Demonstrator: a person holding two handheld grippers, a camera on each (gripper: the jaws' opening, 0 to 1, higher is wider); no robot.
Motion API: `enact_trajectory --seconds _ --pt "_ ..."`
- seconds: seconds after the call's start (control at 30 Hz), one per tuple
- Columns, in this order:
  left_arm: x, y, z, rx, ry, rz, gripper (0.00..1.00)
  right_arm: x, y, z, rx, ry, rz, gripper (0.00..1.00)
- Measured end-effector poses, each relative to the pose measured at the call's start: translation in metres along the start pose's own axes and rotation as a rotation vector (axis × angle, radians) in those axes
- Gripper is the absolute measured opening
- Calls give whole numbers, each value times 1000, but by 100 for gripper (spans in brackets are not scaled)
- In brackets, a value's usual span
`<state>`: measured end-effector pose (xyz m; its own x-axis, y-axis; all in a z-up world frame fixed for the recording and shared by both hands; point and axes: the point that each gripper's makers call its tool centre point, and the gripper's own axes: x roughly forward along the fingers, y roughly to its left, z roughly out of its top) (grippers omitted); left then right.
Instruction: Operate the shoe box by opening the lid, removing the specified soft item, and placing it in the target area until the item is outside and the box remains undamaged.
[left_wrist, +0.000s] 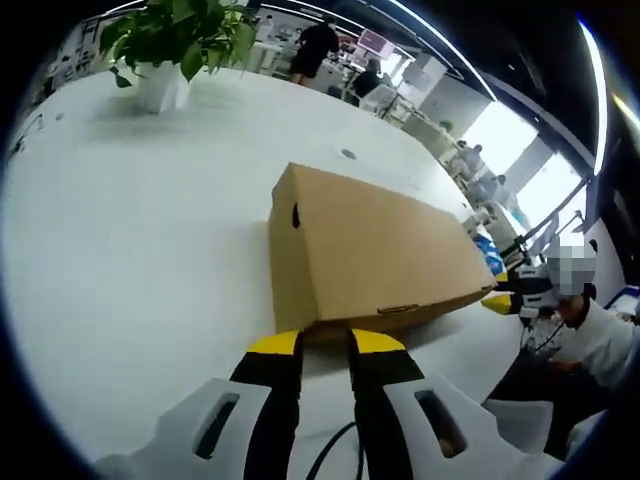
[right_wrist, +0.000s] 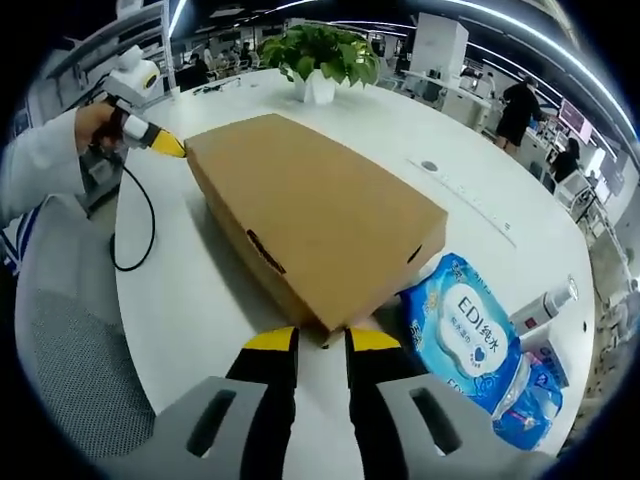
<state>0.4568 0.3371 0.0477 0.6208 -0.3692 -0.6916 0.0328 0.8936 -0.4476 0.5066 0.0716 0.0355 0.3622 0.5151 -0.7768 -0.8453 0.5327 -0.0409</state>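
A closed brown cardboard shoe box (right_wrist: 318, 222) lies on a round white table (right_wrist: 190, 300), a blue wet-wipes pack (right_wrist: 468, 325) just beside it and a potted green plant (right_wrist: 320, 55) behind.

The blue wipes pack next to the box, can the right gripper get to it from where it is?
Probably yes. The wipes pack lies on the white table just beside the right gripper, against the closed cardboard box. Nothing lies between them.

Closed shoe box (left_wrist: 375, 255) just beyond near-closed tongs (left_wrist: 326, 343)
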Motion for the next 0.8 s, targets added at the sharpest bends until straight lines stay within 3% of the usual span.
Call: enact_trajectory --seconds 0.53,0.8 --pt "-12 -1 21 23 -33 -10 25 -17 -6 7 134 -22 46 38" --pt "-7 4 25 24 -24 -2 26 -21 -4 28 300 -68 69 45"
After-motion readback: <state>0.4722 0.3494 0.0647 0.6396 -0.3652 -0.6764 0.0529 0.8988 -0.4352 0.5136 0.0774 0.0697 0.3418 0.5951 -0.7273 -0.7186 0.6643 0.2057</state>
